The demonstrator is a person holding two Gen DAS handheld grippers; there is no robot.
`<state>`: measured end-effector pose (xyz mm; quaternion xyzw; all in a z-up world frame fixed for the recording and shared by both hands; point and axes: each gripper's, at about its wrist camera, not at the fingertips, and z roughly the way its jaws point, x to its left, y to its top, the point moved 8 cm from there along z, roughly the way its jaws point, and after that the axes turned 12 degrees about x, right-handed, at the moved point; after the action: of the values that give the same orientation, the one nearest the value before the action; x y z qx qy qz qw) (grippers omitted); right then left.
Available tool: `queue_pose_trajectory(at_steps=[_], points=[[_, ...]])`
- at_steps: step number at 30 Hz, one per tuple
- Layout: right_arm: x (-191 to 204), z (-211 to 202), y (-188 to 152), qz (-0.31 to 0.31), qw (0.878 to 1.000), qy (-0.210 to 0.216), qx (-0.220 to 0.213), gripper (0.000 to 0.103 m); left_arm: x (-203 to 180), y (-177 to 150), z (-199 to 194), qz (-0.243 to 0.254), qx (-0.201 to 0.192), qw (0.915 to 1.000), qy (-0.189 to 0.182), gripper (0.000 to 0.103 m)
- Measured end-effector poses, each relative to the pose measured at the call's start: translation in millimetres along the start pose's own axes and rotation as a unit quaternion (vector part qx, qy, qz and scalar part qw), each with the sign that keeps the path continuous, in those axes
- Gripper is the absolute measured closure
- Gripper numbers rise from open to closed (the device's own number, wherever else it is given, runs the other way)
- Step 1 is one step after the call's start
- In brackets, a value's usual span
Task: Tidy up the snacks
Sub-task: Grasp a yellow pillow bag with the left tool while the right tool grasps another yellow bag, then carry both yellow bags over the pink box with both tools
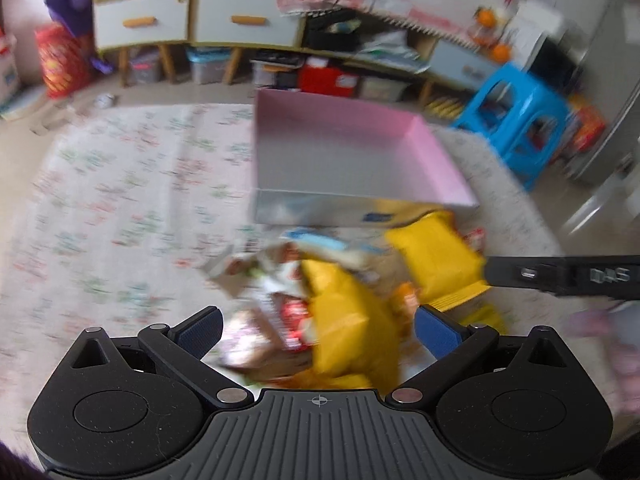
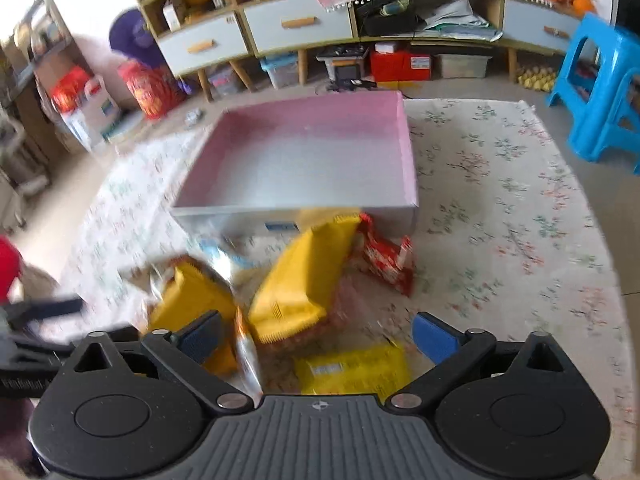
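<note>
A heap of snack packets lies on a floral rug in front of an open pink box (image 1: 436, 152) (image 2: 406, 148), which holds nothing I can see. Yellow packets (image 1: 344, 320) (image 2: 304, 280) dominate the heap, with a red packet (image 2: 386, 260) at its right and white-and-red wrappers (image 1: 276, 300) at its left. My left gripper (image 1: 318, 330) hangs open over the near side of the heap, pads apart and gripping nothing. My right gripper (image 2: 318, 336) is open too, above a flat yellow packet (image 2: 352, 368). The right gripper's body (image 1: 560, 276) shows at the right of the left wrist view.
A blue plastic stool (image 1: 516, 116) (image 2: 600, 92) stands right of the box. Low cabinets with drawers (image 1: 240, 20) (image 2: 296, 24) line the far wall, storage bins and a red box (image 2: 396, 66) beneath them. A red patterned bag (image 1: 60, 60) (image 2: 150, 90) sits at far left.
</note>
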<state>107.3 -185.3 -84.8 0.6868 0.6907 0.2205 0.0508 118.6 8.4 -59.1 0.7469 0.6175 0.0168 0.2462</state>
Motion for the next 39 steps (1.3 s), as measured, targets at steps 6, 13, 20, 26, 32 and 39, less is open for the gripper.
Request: queue_pose_trajectory(at_steps=[6,13,20,26,32,39], points=[[-10,20,11,0.071,0.992,0.105,0.011,0.031,-6,-9,22,-0.001,0.005,0.9977,-0.067,0.02],[7,35,27,0.066,0.992,0.109,0.017,0.043,-9,-5,29,0.012,-0.002,0.9971,-0.075,0.051],[4,57,29,0.071,0.995,0.069,0.036,0.061,-10,-6,33,0.018,-0.008,0.9973,-0.071,0.056],[3,52,23,0.064,0.996,0.062,0.025,0.073,-12,-9,32,0.026,-0.016,0.9972,-0.068,0.061],[6,47,23,0.048,0.998,0.048,0.011,0.079,-13,-10,31,0.028,-0.018,0.9973,-0.066,0.064],[4,38,20,0.046,0.998,0.051,0.002,0.082,-13,-9,23,0.023,-0.026,0.9967,-0.074,0.067]])
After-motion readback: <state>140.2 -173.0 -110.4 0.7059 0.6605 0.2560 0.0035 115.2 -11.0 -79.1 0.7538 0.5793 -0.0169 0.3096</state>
